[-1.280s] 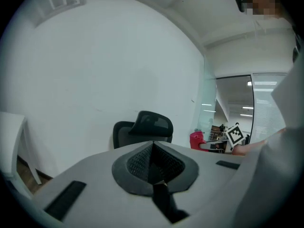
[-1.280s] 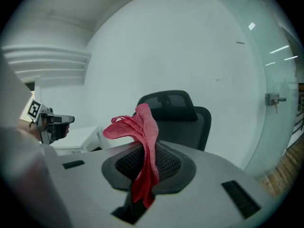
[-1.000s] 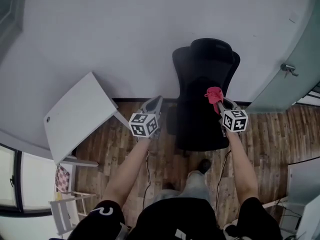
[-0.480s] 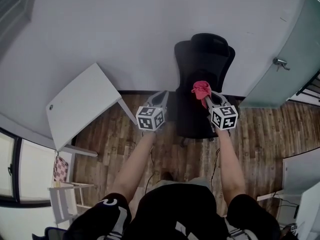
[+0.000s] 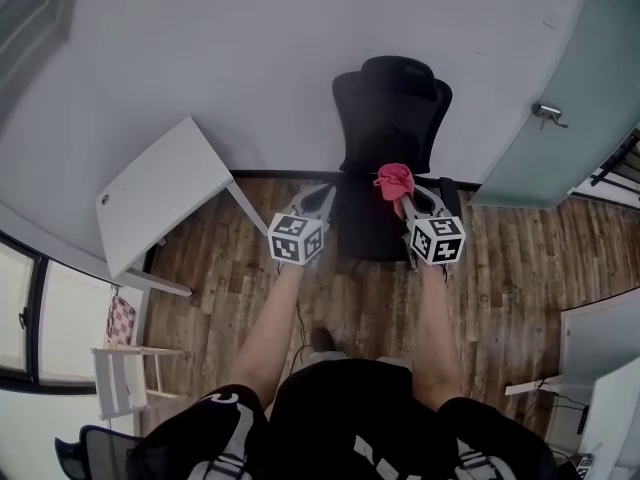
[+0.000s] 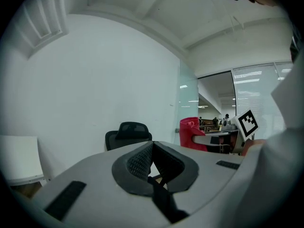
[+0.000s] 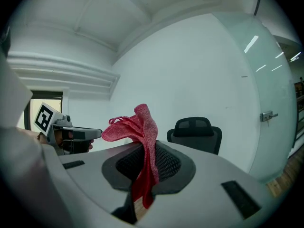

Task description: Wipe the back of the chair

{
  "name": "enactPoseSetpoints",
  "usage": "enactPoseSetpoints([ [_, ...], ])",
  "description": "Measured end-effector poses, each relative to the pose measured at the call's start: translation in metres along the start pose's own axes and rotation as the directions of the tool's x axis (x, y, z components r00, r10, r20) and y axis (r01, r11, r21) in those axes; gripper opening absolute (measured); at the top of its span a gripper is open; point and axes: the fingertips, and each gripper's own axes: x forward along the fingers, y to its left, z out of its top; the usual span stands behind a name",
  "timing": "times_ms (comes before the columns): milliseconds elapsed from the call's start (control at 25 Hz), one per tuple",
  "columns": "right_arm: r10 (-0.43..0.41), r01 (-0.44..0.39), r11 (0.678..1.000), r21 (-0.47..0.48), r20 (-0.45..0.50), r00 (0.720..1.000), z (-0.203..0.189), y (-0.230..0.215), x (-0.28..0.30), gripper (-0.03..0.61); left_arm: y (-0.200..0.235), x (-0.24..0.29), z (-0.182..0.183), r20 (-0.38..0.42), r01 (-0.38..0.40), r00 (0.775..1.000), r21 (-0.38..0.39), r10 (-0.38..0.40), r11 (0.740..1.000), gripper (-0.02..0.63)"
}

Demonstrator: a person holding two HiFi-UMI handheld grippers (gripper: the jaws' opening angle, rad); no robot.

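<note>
A black office chair (image 5: 390,118) stands against the white wall, its front turned toward me; it also shows as the chair (image 6: 127,135) and the chair (image 7: 194,133) in the gripper views. My right gripper (image 5: 400,190) is shut on a red cloth (image 5: 394,179), which hangs over the chair's seat; the cloth (image 7: 137,132) sticks up between the jaws. My left gripper (image 5: 322,197) is shut and empty, held just left of the seat. Both grippers hover short of the chair, not touching it.
A white table (image 5: 160,206) stands to the left by the wall. A frosted glass door (image 5: 570,98) with a handle is at the right. A small white rack (image 5: 125,393) sits at lower left on the wooden floor (image 5: 520,268).
The view has shifted so the chair sits further left and nearer. Both grippers have stayed at about the same spacing, the red cloth still held over the seat.
</note>
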Motion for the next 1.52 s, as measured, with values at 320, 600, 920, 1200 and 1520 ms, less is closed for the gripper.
enactPoseSetpoints([
  [320, 0.023, -0.025, 0.997, 0.072, 0.032, 0.999, 0.0, -0.011, -0.073, 0.064, -0.074, -0.015, -0.007, 0.019, -0.011, 1.0, -0.015, 0.011, 1.0, 0.025],
  [600, 0.006, -0.008, 0.998, 0.058, 0.041, 0.999, -0.006, -0.009, -0.128, 0.064, -0.108, -0.053, -0.016, 0.038, -0.076, 0.996, -0.041, 0.078, 0.996, 0.025],
  [920, 0.005, -0.006, 0.999, 0.049, 0.021, 1.0, -0.028, 0.008, -0.182, 0.064, -0.152, -0.097, -0.033, 0.026, -0.087, 0.996, -0.023, 0.088, 0.996, 0.025],
  [1200, 0.007, -0.007, 0.999, 0.04, 0.013, 1.0, -0.037, 0.019, -0.213, 0.064, -0.18, -0.122, -0.047, 0.014, -0.078, 0.997, -0.023, 0.078, 0.997, 0.025],
  [1520, 0.007, -0.008, 0.999, 0.034, 0.021, 1.0, -0.034, 0.025, -0.233, 0.064, -0.201, -0.134, -0.043, 0.024, -0.062, 0.998, -0.015, 0.062, 0.998, 0.025],
])
